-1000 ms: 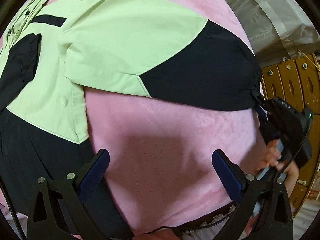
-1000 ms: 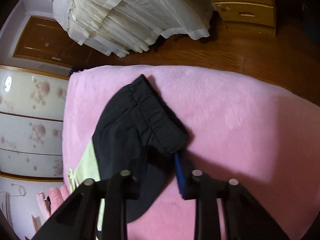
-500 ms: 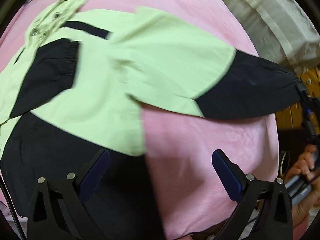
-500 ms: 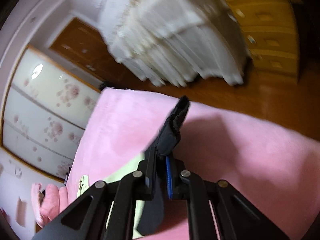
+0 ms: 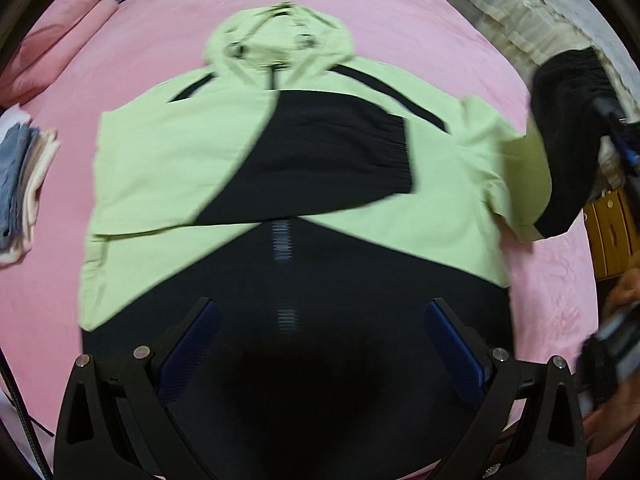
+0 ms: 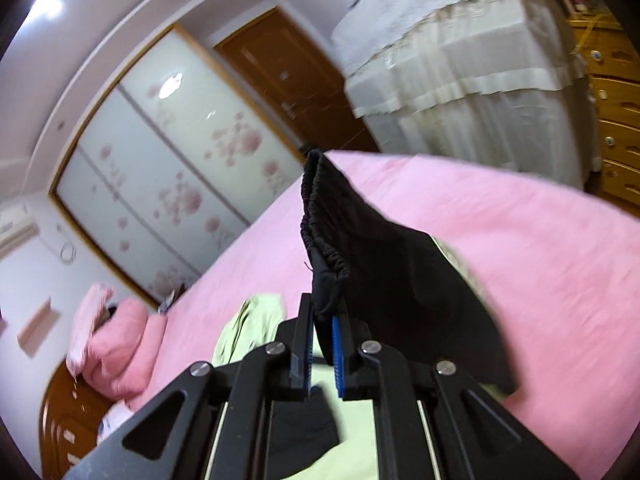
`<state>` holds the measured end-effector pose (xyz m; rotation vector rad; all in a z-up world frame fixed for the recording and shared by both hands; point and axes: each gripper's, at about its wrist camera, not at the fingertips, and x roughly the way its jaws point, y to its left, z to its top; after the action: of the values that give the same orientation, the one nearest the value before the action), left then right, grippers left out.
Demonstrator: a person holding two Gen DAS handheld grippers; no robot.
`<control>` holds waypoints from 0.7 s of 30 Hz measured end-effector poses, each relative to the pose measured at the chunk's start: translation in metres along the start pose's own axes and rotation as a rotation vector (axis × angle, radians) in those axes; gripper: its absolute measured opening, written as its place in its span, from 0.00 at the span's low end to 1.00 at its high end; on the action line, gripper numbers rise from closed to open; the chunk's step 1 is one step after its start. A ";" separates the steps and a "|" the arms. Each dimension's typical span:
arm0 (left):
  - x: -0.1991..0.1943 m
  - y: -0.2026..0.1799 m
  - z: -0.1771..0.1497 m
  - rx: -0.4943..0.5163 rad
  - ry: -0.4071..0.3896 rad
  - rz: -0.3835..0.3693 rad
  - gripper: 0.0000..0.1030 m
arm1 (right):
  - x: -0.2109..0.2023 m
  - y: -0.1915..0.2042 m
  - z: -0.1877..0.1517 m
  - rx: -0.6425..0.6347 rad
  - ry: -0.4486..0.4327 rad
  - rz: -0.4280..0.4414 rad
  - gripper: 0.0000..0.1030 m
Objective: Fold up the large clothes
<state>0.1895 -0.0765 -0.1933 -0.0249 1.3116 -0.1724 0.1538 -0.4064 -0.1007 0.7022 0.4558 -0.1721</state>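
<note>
A lime-green and black hooded jacket (image 5: 168,168) lies flat on the pink bed (image 5: 400,12), hood at the far end. One sleeve is folded across the chest, its black cuff (image 5: 384,156) right of centre. My left gripper (image 5: 320,340) is open and empty above the black hem. My right gripper (image 6: 322,344) is shut on the other sleeve's black cuff (image 6: 344,240) and holds it lifted above the bed; the lifted sleeve also shows at the right of the left wrist view (image 5: 568,140).
A stack of folded clothes (image 5: 20,184) lies on the bed's left side. Pink pillows (image 6: 116,336) are at the head. A white draped curtain (image 6: 460,48), wooden drawers (image 6: 616,112) and a floral wardrobe (image 6: 168,184) surround the bed.
My right gripper has raised the black cuff off the bed and swung it up and inward. The left gripper has pulled back over the hem, so the whole jacket now shows.
</note>
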 end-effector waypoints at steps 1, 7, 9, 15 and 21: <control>-0.001 0.015 0.000 -0.006 -0.003 0.007 0.98 | 0.006 0.012 -0.013 -0.006 0.017 0.003 0.07; -0.002 0.083 0.003 -0.049 -0.046 0.065 0.98 | 0.070 0.068 -0.107 -0.125 0.190 -0.050 0.10; 0.003 0.098 0.002 -0.075 -0.033 0.062 0.98 | 0.096 0.073 -0.134 -0.168 0.302 -0.066 0.13; 0.016 0.123 -0.005 -0.139 0.013 0.057 0.98 | 0.122 0.072 -0.168 -0.168 0.466 -0.034 0.39; 0.021 0.110 0.002 -0.114 0.000 0.014 0.98 | 0.108 0.066 -0.162 -0.205 0.461 -0.061 0.43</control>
<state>0.2095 0.0291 -0.2260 -0.1128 1.3201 -0.0853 0.2135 -0.2500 -0.2204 0.5230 0.9232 -0.0171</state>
